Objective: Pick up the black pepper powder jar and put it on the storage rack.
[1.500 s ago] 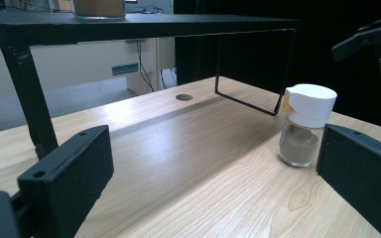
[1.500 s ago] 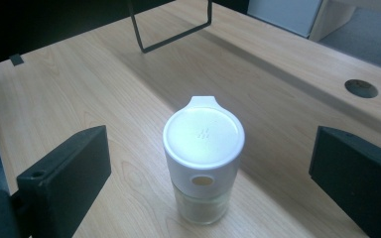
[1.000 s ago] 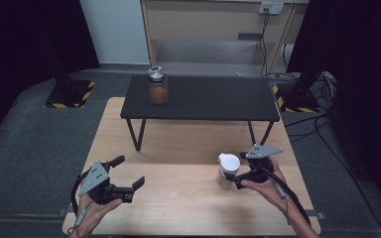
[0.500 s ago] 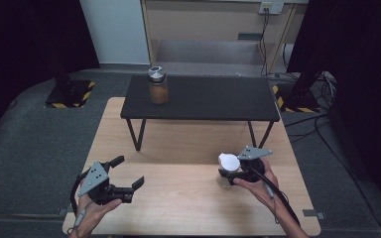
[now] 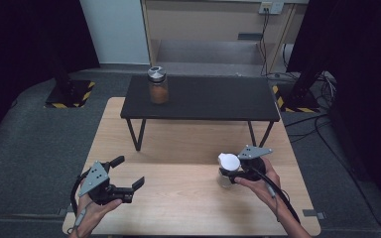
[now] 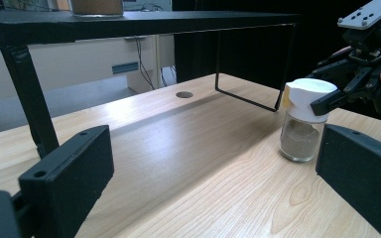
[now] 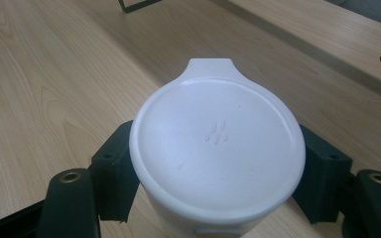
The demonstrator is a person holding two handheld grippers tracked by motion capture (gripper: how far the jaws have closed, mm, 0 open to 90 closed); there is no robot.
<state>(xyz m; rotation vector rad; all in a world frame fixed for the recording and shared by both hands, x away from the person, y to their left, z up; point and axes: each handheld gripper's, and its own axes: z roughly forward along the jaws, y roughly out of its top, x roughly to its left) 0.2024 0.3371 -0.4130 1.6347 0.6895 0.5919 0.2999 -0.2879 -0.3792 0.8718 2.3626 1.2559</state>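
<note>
Left hand-held gripper (image 5: 125, 174) rests on the wooden surface (image 5: 178, 148), jaws apart, empty. Right hand-held gripper (image 5: 234, 172) is clamped on the white-lidded jar (image 5: 227, 169), which stands on the surface. Looks like the grasp step; next probably a lift, keeping it upright.

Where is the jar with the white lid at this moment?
In the high view the jar with the white lid stands on the wooden table, right of centre, between the jaws of the right gripper and in front of the black bench.

White lid (image 7: 217, 151), black jaws, pale wood table (image 5: 178, 208)
</note>
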